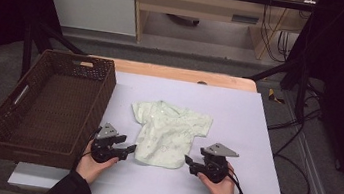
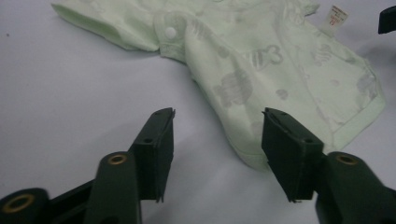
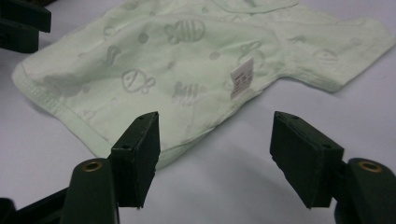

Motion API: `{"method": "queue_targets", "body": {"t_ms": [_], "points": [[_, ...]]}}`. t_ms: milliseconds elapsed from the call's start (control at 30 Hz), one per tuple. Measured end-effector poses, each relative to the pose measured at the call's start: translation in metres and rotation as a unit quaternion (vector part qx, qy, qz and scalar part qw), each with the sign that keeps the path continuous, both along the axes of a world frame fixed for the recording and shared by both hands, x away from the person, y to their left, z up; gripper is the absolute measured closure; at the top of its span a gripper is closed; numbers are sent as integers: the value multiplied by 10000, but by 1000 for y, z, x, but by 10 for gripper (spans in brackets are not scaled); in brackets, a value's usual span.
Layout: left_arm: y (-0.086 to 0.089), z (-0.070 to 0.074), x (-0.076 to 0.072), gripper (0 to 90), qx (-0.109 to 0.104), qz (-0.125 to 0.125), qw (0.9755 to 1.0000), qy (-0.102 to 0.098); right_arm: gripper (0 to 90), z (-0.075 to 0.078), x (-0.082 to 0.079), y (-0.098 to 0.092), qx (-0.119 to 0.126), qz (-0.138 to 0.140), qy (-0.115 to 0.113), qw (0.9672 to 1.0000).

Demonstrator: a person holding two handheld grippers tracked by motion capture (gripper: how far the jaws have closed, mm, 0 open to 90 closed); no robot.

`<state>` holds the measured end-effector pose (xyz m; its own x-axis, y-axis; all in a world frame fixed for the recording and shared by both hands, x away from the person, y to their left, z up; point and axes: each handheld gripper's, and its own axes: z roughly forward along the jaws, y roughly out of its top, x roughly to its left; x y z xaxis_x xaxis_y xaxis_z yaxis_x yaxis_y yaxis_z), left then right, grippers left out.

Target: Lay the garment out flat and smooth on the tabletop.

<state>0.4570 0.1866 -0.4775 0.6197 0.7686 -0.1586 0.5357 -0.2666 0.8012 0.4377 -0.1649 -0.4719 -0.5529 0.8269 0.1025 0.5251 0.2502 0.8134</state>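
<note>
Pale green, the baby shirt [image 1: 169,134] lies flat near the middle of the lilac tabletop [image 1: 238,116], with a brown woven basket [image 1: 47,106] to its left. From the high view, your left gripper [image 1: 128,150] rests low at the shirt's lower left corner and your right gripper [image 1: 188,162] at its lower right corner, both pointing inward toward the hem. Your hands wrap the gripper bodies from below, and your dark sleeves are cut off by the bottom edge.

In the left gripper view, your fingers [image 2: 159,149] stand partly open, nothing clamped; the shirt's hem corner [image 2: 247,156] sits just in front of the right-hand finger, which covers a little of it. Whether that finger touches cloth is hard to tell. A white snap [image 2: 170,32] shows near the collar.

In the right gripper view, your fingers [image 3: 140,149] are likewise parted with no hold; the hem edge lies beside the left-hand finger and partly behind it. A white label [image 3: 243,77] lies on the cloth, its print too small to read.
</note>
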Motion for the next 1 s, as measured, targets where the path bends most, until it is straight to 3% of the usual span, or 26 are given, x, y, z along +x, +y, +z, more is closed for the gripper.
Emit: {"method": "queue_targets", "body": {"t_ms": [133,300,633,833,900,1000], "points": [[-2,-3,0,540,86,-84,9999,65,384,-6,2,13,-147,81,91,9998],[-10,-6,-1,606,222,-190,9995,150,436,-11,3,21,-287,106,187,9994],[-25,-8,-2,698,540,-286,9981,-50,558,-14,1,28,-487,159,225,9984],[-32,-8,-3,784,625,-284,9976,-74,709,-14,-1,31,-637,100,172,9978],[-33,-8,-2,848,604,-279,9978,-54,793,-13,-1,31,-602,133,227,9978],[-33,-7,-3,868,617,-261,9978,-7,864,-12,-1,31,-549,166,283,9980]]}}
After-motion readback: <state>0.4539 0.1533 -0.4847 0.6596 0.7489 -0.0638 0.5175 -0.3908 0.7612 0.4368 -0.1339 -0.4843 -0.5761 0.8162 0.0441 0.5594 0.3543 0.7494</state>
